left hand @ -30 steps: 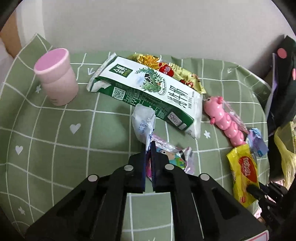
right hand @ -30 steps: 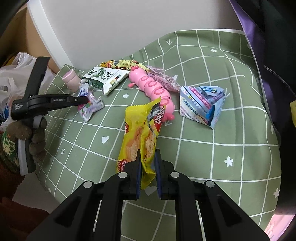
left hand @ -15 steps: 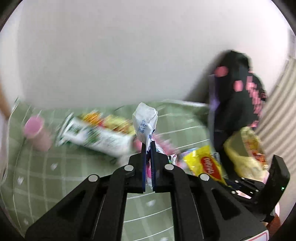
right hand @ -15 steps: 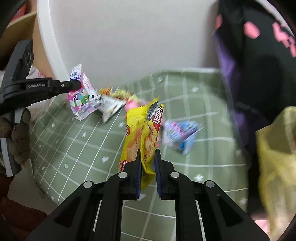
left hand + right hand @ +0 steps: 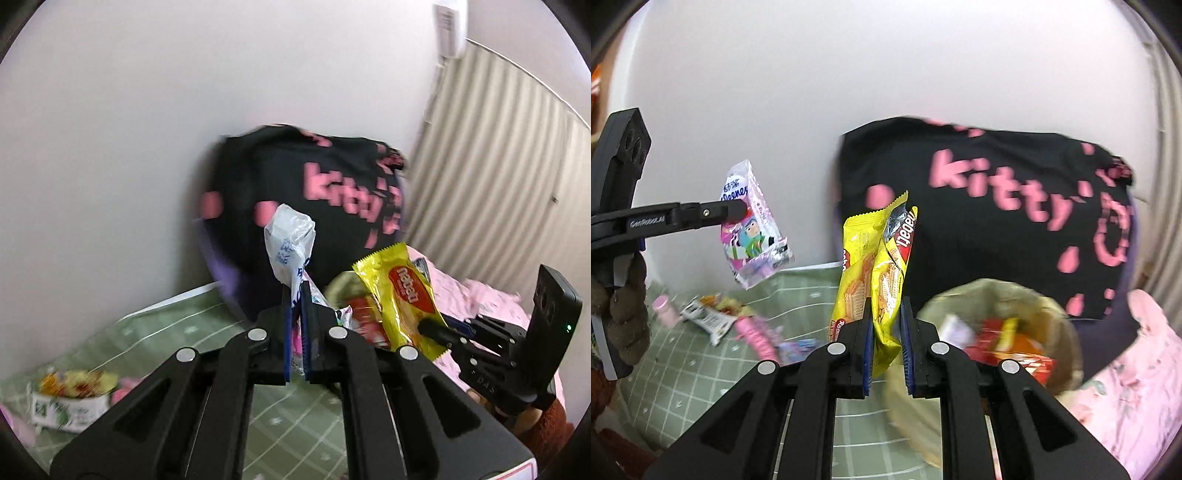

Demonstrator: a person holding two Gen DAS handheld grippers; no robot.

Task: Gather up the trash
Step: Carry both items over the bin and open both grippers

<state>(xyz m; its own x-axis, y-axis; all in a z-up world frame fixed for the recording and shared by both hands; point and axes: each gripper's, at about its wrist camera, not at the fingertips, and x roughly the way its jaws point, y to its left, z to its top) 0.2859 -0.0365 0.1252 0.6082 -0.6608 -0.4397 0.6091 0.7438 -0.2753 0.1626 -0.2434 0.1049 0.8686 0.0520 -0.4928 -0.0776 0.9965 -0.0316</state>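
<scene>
Yellow foil catches the light as a biscuit wrapper (image 5: 882, 273) stands upright between the jaws of the right gripper (image 5: 885, 354), which are clamped on its lower half. It hangs in the air just beside the rim of a yellowish trash bag (image 5: 1067, 332), whose open mouth shows red and orange packets inside. To the left, the left gripper (image 5: 738, 211) is closed on a pink-and-white snack packet (image 5: 753, 229), held aloft above the green checked tablecloth (image 5: 701, 369); from its own camera the left gripper (image 5: 295, 325) shows jaws pressed together on the packet's (image 5: 291, 240) crumpled whitish top. A gloved hand (image 5: 626, 306) grips that tool's handle. Left on the cloth are a green-and-white carton (image 5: 705, 314), a pink cup (image 5: 665, 310), a pink toy (image 5: 753, 332) and further wrappers, all blurred. Behind the bag a black garment (image 5: 997, 229) with pink lettering rests against the white wall (image 5: 849, 66), with pink bedding (image 5: 1137, 387) at right
</scene>
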